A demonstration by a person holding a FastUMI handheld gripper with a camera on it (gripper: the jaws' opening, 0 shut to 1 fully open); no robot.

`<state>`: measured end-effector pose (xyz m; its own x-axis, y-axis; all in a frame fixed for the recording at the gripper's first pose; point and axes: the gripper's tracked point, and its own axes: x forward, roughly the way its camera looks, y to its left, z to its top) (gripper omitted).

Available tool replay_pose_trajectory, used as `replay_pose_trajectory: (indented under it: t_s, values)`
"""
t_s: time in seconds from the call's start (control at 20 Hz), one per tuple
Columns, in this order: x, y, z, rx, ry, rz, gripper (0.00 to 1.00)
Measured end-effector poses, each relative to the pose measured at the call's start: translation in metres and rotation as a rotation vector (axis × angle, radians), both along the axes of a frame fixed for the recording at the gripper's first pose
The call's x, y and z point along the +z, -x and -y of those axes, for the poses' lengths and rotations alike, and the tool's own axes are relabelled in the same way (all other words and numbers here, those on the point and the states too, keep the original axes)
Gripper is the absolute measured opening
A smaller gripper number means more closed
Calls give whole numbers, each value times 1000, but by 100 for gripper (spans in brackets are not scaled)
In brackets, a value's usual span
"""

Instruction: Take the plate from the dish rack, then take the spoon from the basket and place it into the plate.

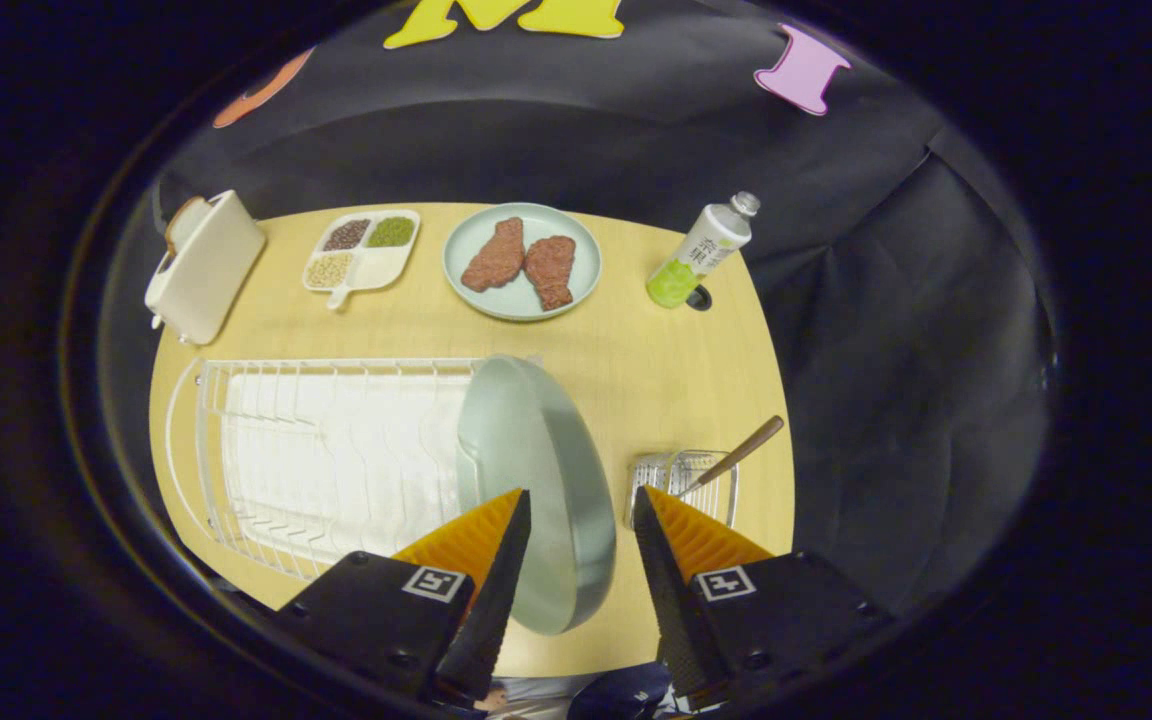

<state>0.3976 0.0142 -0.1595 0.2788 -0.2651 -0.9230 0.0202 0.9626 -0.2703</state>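
A pale green plate stands on edge at the right end of the white wire dish rack. Its near rim lies between my two fingers, closer to the left one. My gripper is open above it, and neither finger presses on the plate. To the right, just beyond my right finger, a small wire basket holds a spoon whose wooden handle sticks up and away to the right.
At the back of the wooden table are a cream toaster, a divided tray of beans and grains, a plate with two pieces of meat and a green-and-white bottle. The table's right edge runs close beside the basket.
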Motion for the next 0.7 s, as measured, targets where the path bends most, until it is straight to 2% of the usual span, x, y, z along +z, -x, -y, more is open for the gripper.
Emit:
replay_pose_trajectory:
  t_s: [0.15,0.2,0.25,0.3,0.55,0.7]
  values:
    - [-1,-6,6,-31,27,18,52]
    - [-1,-6,6,-38,36,23,39]
    - [0,-4,4,-42,37,25,35]
    - [1,-4,3,-37,47,27,26]
    - [14,5,-8,-20,140,67,22]
    - [29,7,-3,-55,218,138,21]
